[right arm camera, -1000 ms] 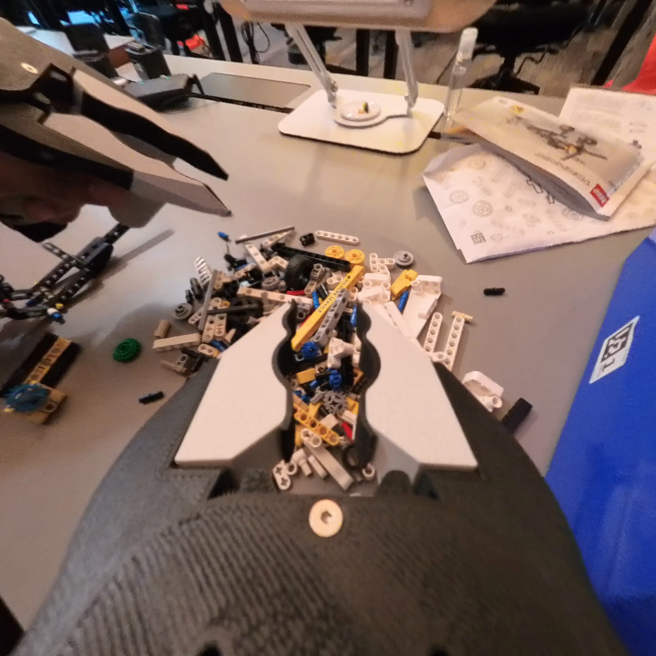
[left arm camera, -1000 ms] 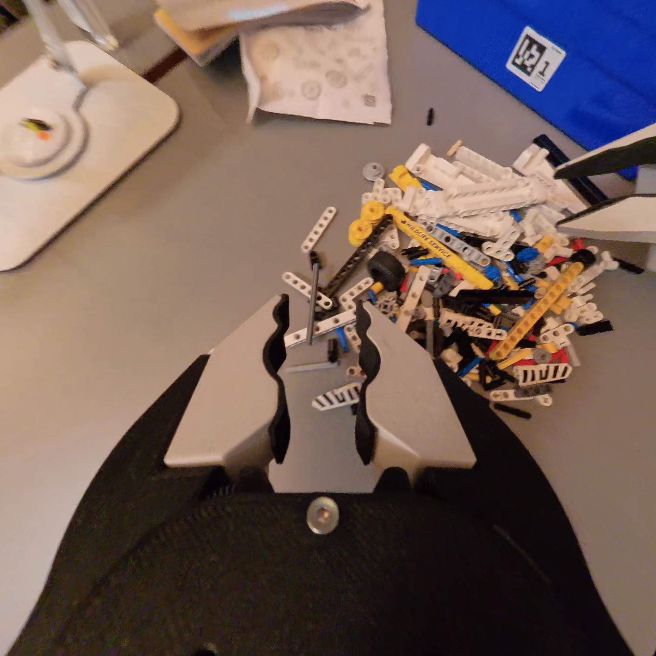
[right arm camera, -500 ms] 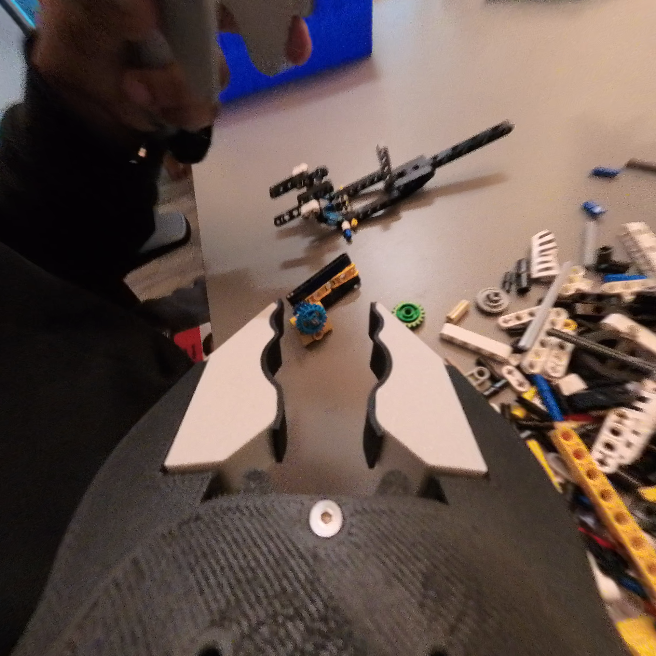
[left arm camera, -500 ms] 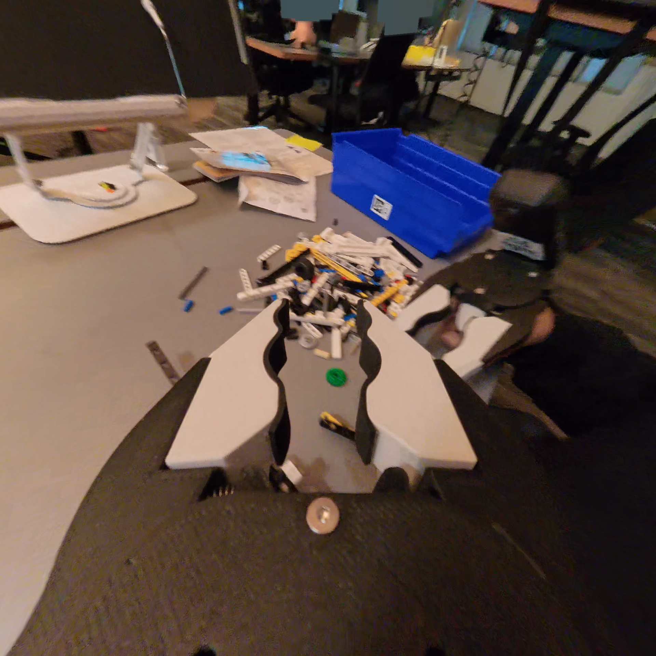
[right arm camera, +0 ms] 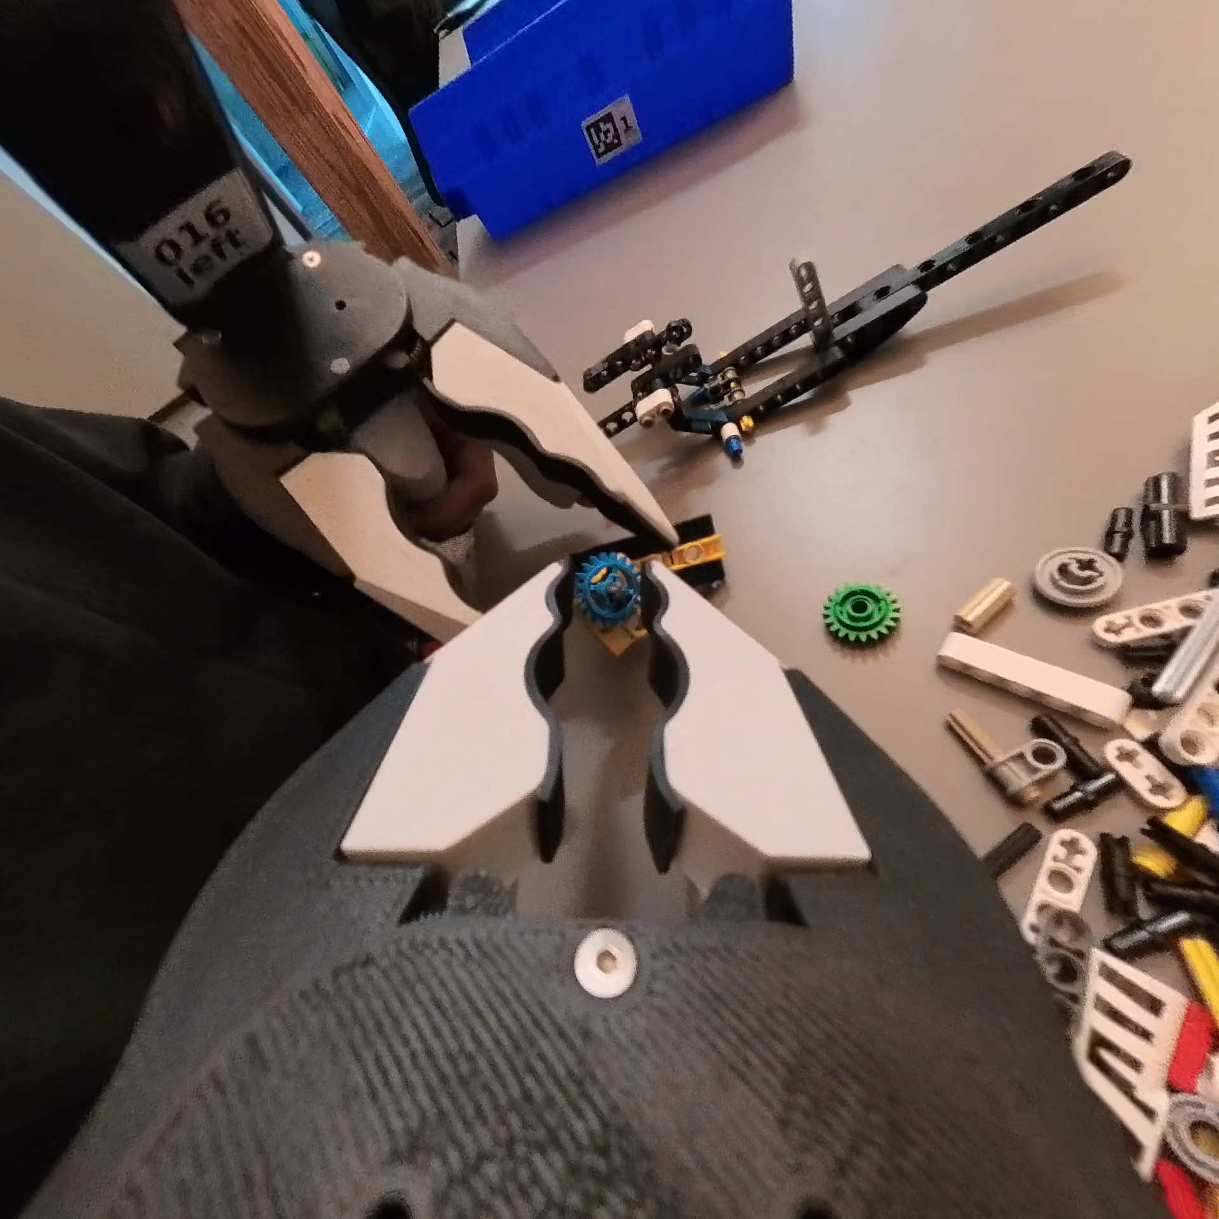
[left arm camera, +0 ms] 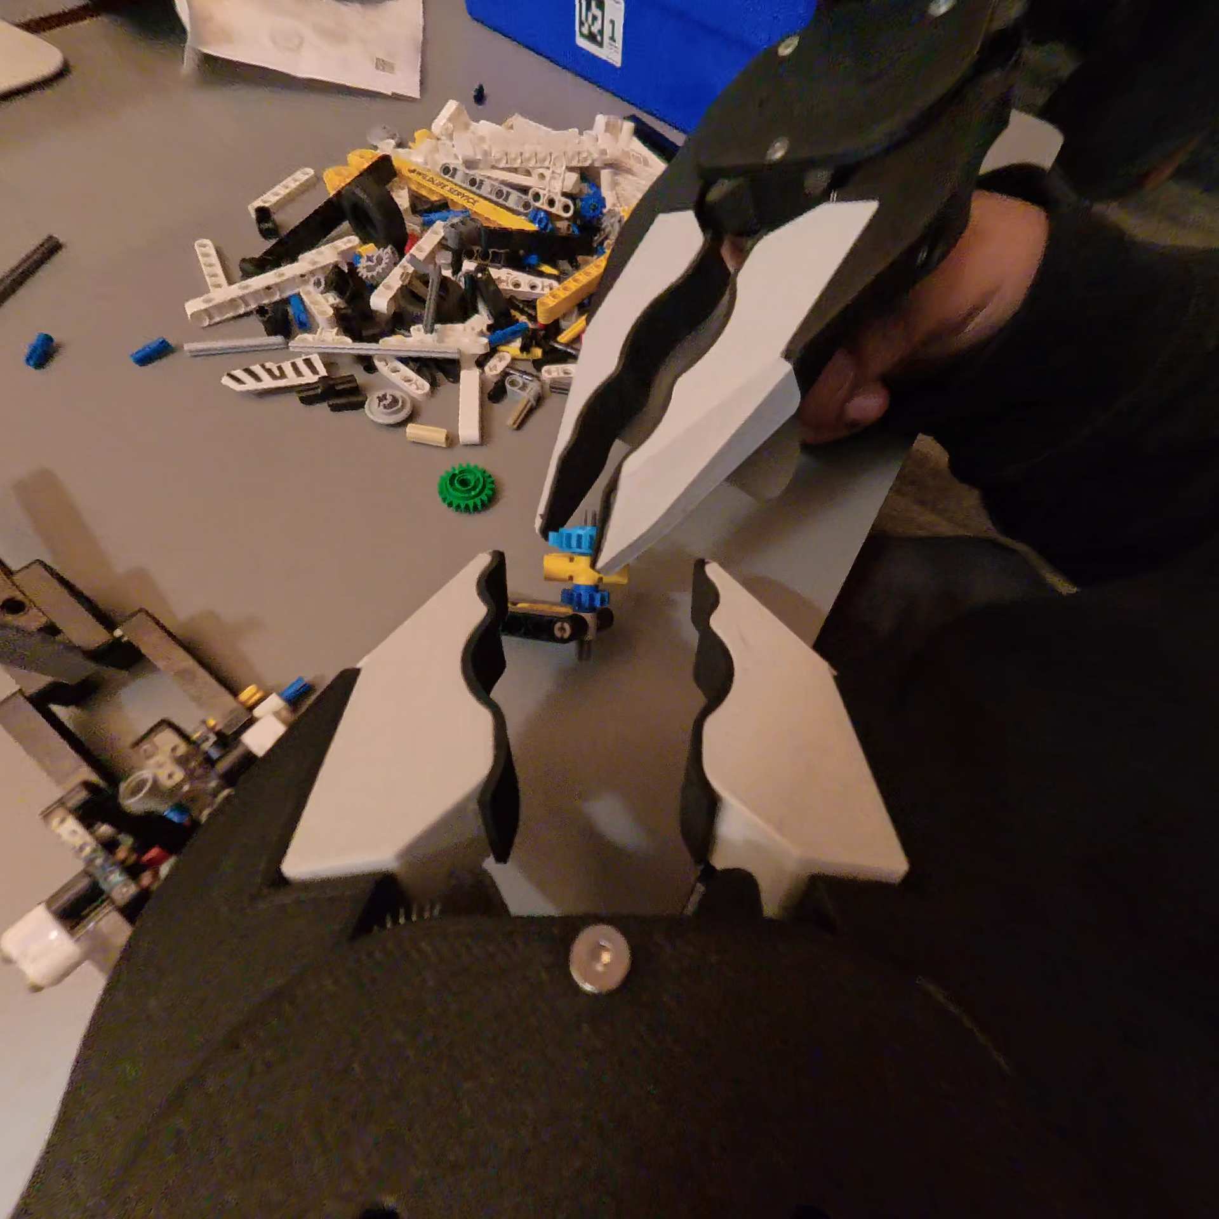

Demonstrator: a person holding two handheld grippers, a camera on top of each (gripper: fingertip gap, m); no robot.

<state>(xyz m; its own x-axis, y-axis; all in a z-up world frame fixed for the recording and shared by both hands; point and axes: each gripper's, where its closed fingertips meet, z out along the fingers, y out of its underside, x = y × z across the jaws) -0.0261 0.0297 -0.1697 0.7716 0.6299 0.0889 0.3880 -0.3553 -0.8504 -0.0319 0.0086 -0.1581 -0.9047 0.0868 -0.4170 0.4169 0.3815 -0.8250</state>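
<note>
A small brick assembly (left arm camera: pixel 574 568) stands on the grey table (left arm camera: pixel 231 528): a blue gear (left arm camera: pixel 571 539) on top, a yellow connector, a second blue gear and a black beam (left arm camera: pixel 537 623) below. My right gripper (left arm camera: pixel 579 544) comes down from the upper right and is shut on the top blue gear. In the right wrist view the gear (right arm camera: pixel 605 592) sits pressed between my right gripper's (right arm camera: pixel 610 575) fingertips. My left gripper (left arm camera: pixel 597 567) is open wide just before the assembly and holds nothing. One of its fingers (right arm camera: pixel 580 448) reaches to the yellow part (right arm camera: pixel 696 551).
A green gear (left arm camera: pixel 466 488) lies loose beside the assembly. A pile of mixed bricks (left arm camera: pixel 448 264) lies beyond it. A blue bin (left arm camera: pixel 659 53) and paper sheets (left arm camera: pixel 310 39) are at the back. A long black built frame (right arm camera: pixel 824 356) lies on the table. Less than 4 cm separates the two grippers' tips.
Both grippers left the brick pile and came to the small assembly. My left gripper opened wider. My right gripper opened, then closed on the top blue gear.
</note>
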